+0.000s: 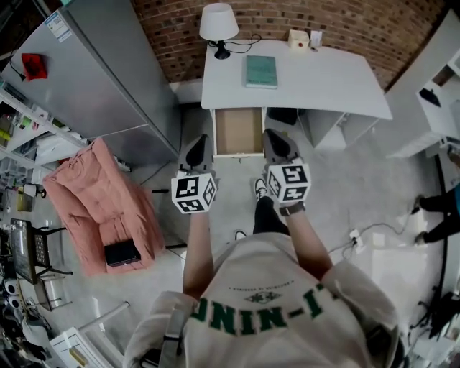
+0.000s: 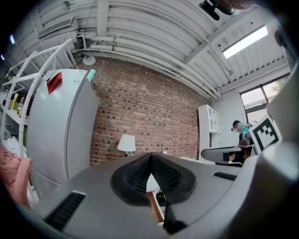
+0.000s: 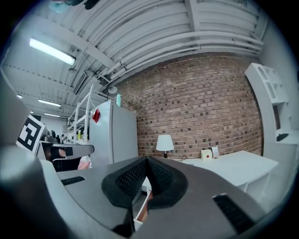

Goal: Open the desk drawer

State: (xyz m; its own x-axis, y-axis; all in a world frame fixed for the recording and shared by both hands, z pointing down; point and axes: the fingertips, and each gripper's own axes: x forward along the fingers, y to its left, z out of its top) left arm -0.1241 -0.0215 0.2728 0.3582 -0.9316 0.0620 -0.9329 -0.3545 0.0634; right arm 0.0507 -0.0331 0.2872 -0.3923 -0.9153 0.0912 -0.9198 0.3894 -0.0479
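Our left tongs [image 2: 150,156] are pressed together, tip to tip, and nothing is between them. Our right tongs [image 3: 146,158] are pressed together too, and they hold nothing. We hold both out in front of us, side by side, and they point level at the desk. Each one has a cube with black and white squares on it.

Just past the two tips, and lower down, is the drawer [image 1: 238,131]. It is pulled out from under the left part of the tabletop [image 1: 323,86], so it is open. We can see its brown bottom from above. Seen from the head view, the left tongs show by its front left corner and the right tongs by its front right corner.

The tabletop is white. A white lamp [image 1: 218,23] stands at its back left corner. A green book [image 1: 261,71] lies flat behind the drawer. A small box [image 1: 298,39] sits at the back, near the brick wall [image 1: 345,21].

Left of the desk stands a big grey fridge [image 1: 108,72] with a red thing [image 1: 34,66] on it. Near us on the left is a pink armchair [image 1: 100,208], and a flat black thing [image 1: 122,253] lies on its seat. Below the right tongs we see our shoe [image 1: 260,188] on the grey floor [image 1: 345,187].
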